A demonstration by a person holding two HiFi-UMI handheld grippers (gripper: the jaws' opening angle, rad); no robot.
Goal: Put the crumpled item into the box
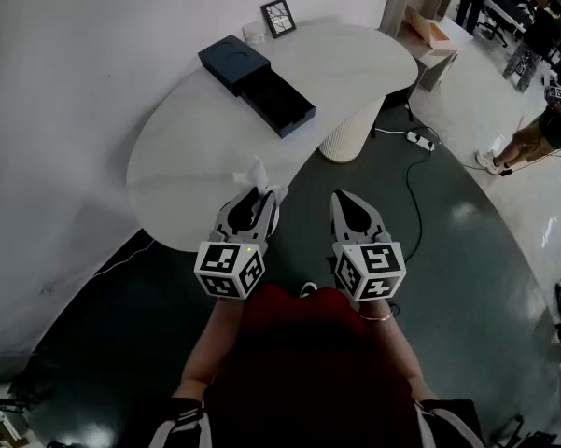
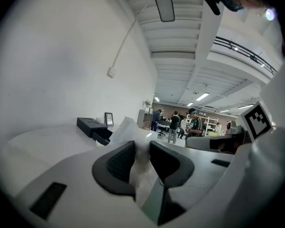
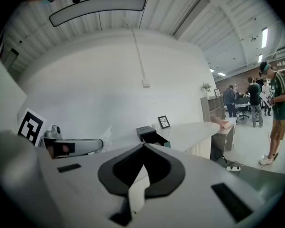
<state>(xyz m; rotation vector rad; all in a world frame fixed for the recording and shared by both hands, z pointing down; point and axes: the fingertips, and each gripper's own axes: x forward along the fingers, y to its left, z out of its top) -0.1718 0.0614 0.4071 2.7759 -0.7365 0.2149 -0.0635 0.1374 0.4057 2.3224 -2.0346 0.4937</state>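
A crumpled white item (image 1: 258, 175) sticks out of my left gripper (image 1: 258, 194), which is shut on it above the near edge of the white table (image 1: 187, 166). In the left gripper view the item (image 2: 126, 129) is pinched between the two dark pads of the left gripper (image 2: 142, 147). A dark box (image 1: 257, 82) lies at the table's far side, its drawer pulled out towards the right. It also shows ahead as the box (image 2: 92, 127) in the left gripper view. My right gripper (image 1: 342, 198) hovers over the floor beside the left one, shut and holding nothing, its tips meeting (image 3: 143, 146).
A small picture frame (image 1: 278, 17) stands behind the box against the wall. The table rests on a ribbed pedestal (image 1: 350, 129). A power strip (image 1: 420, 139) and cable lie on the dark floor to the right. Several people stand at the far right.
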